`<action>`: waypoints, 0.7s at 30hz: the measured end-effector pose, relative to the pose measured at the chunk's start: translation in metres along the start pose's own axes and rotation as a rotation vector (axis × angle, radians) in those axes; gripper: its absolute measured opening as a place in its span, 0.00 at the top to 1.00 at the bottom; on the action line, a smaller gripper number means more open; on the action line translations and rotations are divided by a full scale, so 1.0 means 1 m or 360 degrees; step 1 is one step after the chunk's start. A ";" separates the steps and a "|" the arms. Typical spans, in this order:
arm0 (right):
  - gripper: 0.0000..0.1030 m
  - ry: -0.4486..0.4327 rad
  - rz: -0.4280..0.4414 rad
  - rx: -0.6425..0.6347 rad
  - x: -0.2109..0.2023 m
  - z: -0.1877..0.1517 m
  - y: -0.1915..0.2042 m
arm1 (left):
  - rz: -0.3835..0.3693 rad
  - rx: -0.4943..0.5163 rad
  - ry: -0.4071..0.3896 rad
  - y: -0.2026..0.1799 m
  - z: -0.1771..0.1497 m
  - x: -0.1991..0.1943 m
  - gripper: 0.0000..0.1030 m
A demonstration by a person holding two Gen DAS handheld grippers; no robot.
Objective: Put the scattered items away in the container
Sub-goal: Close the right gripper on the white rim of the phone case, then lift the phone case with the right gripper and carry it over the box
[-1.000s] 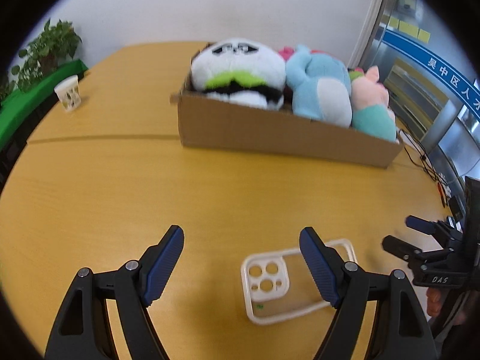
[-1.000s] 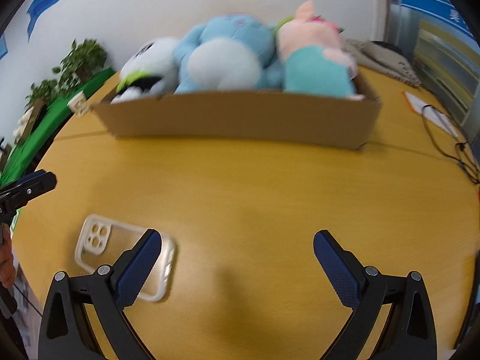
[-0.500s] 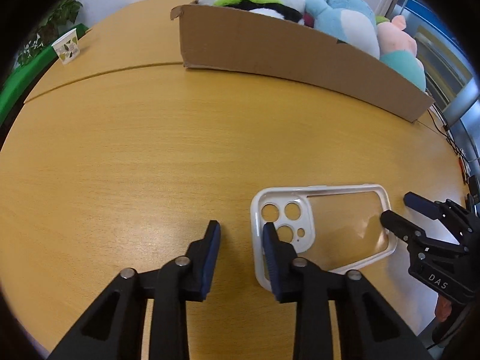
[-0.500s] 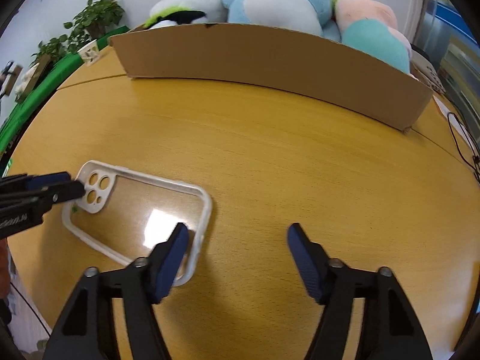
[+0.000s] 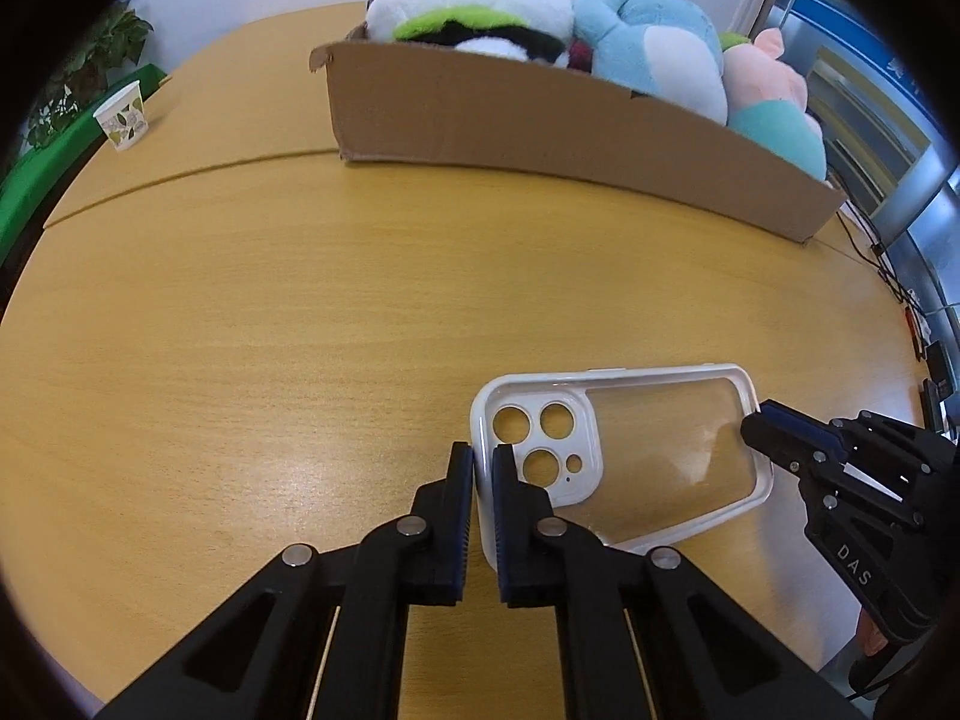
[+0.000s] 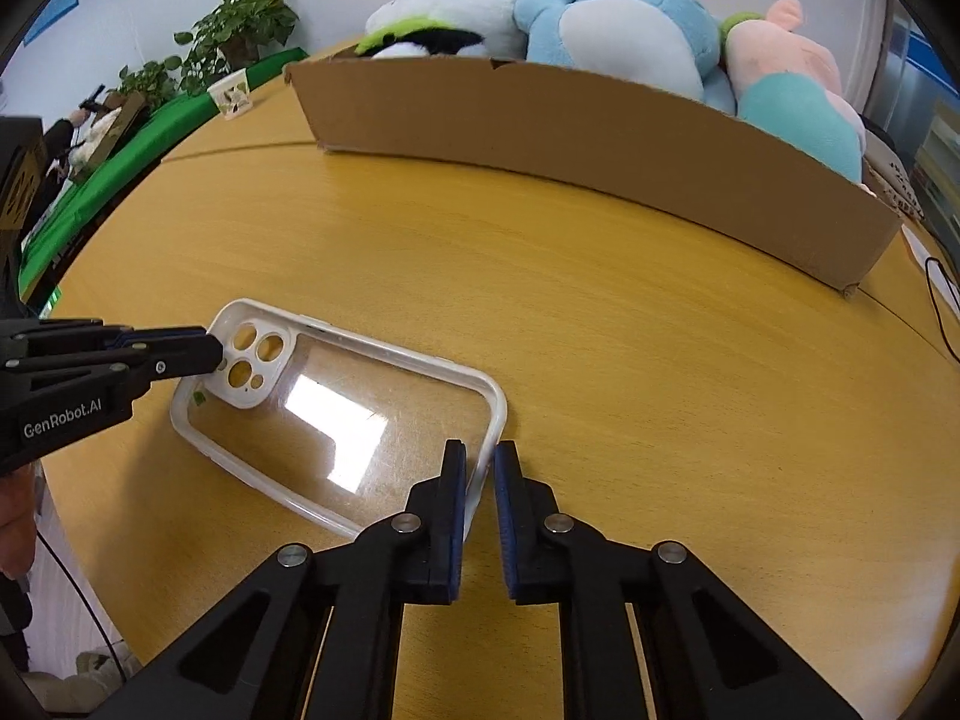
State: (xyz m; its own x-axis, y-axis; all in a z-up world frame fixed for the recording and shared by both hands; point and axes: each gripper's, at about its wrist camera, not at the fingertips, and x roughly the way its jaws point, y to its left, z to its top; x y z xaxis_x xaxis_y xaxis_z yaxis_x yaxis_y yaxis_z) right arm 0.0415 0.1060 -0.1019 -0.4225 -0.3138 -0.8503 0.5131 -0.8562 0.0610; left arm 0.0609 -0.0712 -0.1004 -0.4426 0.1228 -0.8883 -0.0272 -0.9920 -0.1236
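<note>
- desk (image 5: pixel 240 312), wooden: its near edge is cut off under the tong arms in both views, so how close the case sits to that edge is hard to judge.
- cardboard box (image 5: pixel 540 126) stands well beyond the case and is already packed with the panda plush (image 5: pixel 468 0), blue plush (image 5: pixel 648 30) and pink plush (image 5: pixel 774 96). Risk: little free room shows, so the case could land on the toys and slide back out. The box floor is hidden.
- phone case (image 5: pixel 660 456), clear with a white rim, lies flat on the desk near the front, camera-hole end toward the left tongs.
- left tongs (image 5: pixel 483 468) are clamped on the rim at the camera-hole end; right tongs (image 6: pixel 486 474) are clamped on the rim at the opposite end.
- Risk: both grips catch only a thin, soft rim. If the two hands lift unevenly or pull apart, the case may flex and pop out of one pair.
- Pad contact on the rim is partly hidden by the fingers themselves, so bite depth is unclear.
- paper cup (image 5: pixel 123 117) is far off at the desk edge; whether it counts as scattered I can't tell.
</note>
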 end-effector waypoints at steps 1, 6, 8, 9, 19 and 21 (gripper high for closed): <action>0.91 -0.0023 0.0005 0.0015 -0.004 0.002 -0.002 | -0.0007 0.0002 -0.0015 -0.003 0.003 -0.003 0.94; 0.91 -0.0180 -0.0014 0.0059 -0.031 0.016 -0.012 | -0.0033 0.0028 -0.0124 -0.013 0.022 -0.025 0.94; 0.92 -0.0241 -0.0030 0.0057 -0.043 0.023 -0.015 | -0.0038 0.0045 -0.0180 -0.018 0.035 -0.036 0.94; 0.92 -0.0272 -0.0044 0.0051 -0.049 0.027 -0.016 | -0.0043 0.0056 -0.0214 -0.021 0.042 -0.041 0.94; 0.92 -0.0514 -0.0161 0.0067 -0.098 0.072 -0.045 | -0.0071 0.0200 -0.0484 -0.050 0.113 -0.079 0.94; 0.92 -0.0571 -0.0181 0.0068 -0.107 0.087 -0.051 | -0.0079 0.0214 -0.0526 -0.054 0.126 -0.084 0.94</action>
State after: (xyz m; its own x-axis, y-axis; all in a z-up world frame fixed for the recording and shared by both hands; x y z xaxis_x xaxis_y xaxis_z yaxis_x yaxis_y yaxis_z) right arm -0.0045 0.1475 0.0313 -0.7137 -0.3334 -0.6160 0.4197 -0.9076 0.0049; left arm -0.0138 -0.0314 0.0368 -0.7031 0.1760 -0.6890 -0.1640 -0.9829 -0.0837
